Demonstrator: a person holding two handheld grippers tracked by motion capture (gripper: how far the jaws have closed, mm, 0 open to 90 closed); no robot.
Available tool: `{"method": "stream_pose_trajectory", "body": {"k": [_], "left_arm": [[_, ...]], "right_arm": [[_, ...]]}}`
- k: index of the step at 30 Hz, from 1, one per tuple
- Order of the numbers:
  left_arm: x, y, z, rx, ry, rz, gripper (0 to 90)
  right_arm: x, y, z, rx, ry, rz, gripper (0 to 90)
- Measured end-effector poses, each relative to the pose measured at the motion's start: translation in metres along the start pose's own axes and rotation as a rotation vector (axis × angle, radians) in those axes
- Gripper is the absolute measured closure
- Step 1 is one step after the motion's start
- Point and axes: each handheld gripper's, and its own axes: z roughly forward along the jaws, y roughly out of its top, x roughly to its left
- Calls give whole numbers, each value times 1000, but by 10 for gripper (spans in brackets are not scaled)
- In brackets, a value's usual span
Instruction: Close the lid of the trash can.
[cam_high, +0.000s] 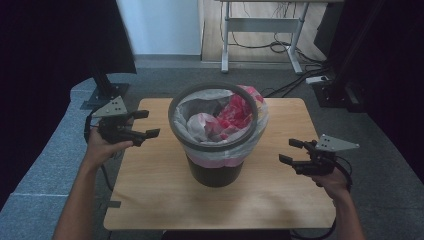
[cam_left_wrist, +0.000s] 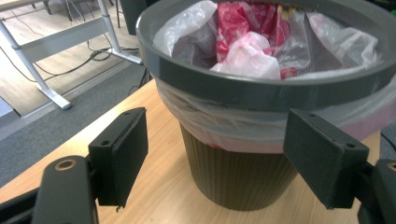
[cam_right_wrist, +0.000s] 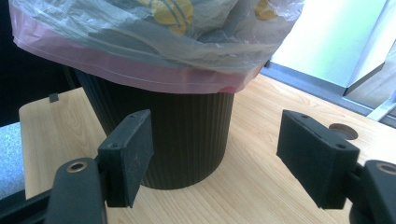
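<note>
Although nothing is gripped yet, the work in hand clearly centres on the waste bin (cam_high: 215, 145) standing in the middle of the desk (cam_high: 150, 190), with a gripper on either side of it. The left gripper (cam_high: 142, 124) hovers near the bin's upper left, its fingers (cam_left_wrist: 119, 154) standing wide apart with nothing between them; the right gripper (cam_high: 292, 151) waits lower on the other side, its fingers (cam_right_wrist: 128, 156) likewise spread and empty.

I judge the bin itself to be a light, stiff thing: ribbed dark plastic walls that should not slip much, topped by a loose grey ring (cam_high: 210, 90) that clamps the liner bag (cam_high: 200, 112) over the rim. The bag is thin, soft film, slippery and easily torn, so a pinch on its overhanging skirt (cam_right_wrist: 140, 70) wants care. The ring looks like the firmest place to take hold, since its edge is narrow enough for the fingers; the bin's body seems too broad for one gripper to span. The crumpled red-and-white plastic waste (cam_high: 227, 117) inside should weigh next to nothing.

By my count: one bin, one ring, one liner bag, two grippers, one desk, and a bundle of waste whose separate pieces I cannot tell apart.
</note>
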Motion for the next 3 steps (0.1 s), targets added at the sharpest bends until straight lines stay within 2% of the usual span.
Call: {"method": "stream_pose_trajectory", "body": {"k": [3], "left_arm": [[0, -4, 1, 3, 0, -4, 220]], "right_arm": [[0, 0, 0, 1, 0, 1, 262]]}}
